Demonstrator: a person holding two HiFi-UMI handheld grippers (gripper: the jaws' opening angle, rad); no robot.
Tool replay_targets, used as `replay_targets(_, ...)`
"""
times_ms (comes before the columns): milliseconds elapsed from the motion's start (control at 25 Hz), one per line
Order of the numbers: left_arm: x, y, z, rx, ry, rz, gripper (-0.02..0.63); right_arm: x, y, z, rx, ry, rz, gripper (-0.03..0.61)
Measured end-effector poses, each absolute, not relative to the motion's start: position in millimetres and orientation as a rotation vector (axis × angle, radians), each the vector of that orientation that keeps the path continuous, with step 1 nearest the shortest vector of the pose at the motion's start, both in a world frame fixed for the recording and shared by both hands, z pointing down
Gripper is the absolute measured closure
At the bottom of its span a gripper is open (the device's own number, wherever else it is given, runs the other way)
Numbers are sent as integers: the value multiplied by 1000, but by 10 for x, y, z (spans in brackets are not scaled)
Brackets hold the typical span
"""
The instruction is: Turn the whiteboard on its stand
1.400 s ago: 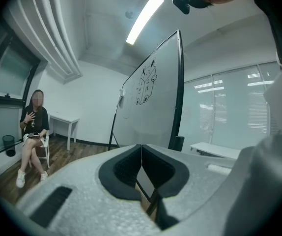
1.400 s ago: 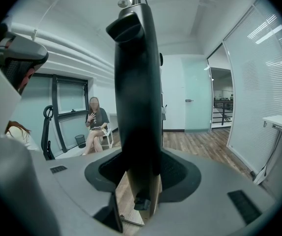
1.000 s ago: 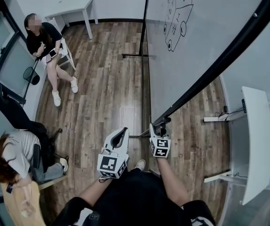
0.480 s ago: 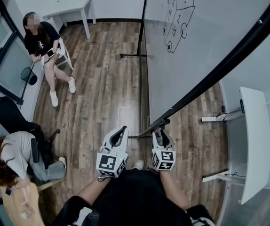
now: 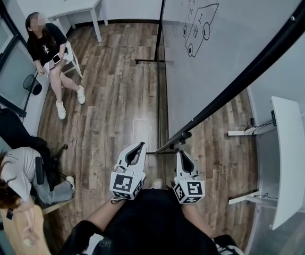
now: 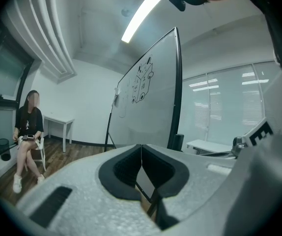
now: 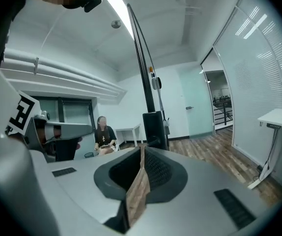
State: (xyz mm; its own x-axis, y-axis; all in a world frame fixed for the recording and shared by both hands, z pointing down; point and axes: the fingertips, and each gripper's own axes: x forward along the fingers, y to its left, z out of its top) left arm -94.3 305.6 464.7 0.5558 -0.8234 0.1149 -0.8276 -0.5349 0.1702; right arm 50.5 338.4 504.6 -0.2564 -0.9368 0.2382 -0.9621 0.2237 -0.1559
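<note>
The whiteboard [image 5: 221, 52] is filling the upper right of the head view, tilting on its stand [image 5: 159, 105]. Its black-framed edge is running diagonally down to a knob [image 5: 183, 136] near the lower centre. A marker drawing [image 5: 197, 23] is showing near the top of the frame. The stand's bar is lying along the wooden floor [image 5: 115, 100], left of the board.

The left gripper [image 5: 136, 146] is sitting in the lower centre, pointing up the frame toward the stand and touching nothing. In the left gripper view its jaws are pressing together, with nothing between them [image 6: 141, 149]. The whiteboard [image 6: 146, 102] is rising behind them in the middle of that view.

The right gripper [image 5: 180, 154] is hanging just below the knob at the board's lower corner, near it but apart from it. Its jaws have just been closing, and in the right gripper view they are meeting at the tips with nothing between them [image 7: 142, 150]. Only a sliver of floor is showing through further back. Beyond them the whiteboard [image 7: 143, 77] is appearing edge-on as a thin dark line climbing to the top of the frame.

One person [image 5: 49, 44] is sitting in the upper left of the head view, beside a white table [image 5: 83, 9]. Another person [image 5: 14, 177] is sitting at the lower left edge.
</note>
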Motion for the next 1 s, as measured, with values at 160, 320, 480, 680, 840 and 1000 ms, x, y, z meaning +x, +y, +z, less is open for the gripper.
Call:
replay_targets(160,-920,3070,4656,2590,-1386,35,597,487,3429,5044,1840,-2378,410,561)
replay_targets(320,-918,3060,4649,2592,-1391,38,597,488,3414,5046,1832,-2389,413,561)
replay_targets(480,-908,3060,4643,2589,-1391,37,597,491,3414,5052,1825,-2395,421,561)
replay_targets(680,-890,3032,4609,2587,-1399,25,597,509,3392,5029,1823,-2405,415,561)
replay_targets(840,-873,3042,4607,2583,-1400,22,597,505,3395,5031,1815,-2410,413,561)
replay_targets(1000,-861,3055,4609,2580,-1401,19,597,494,3402,5027,1810,-2416,415,561)
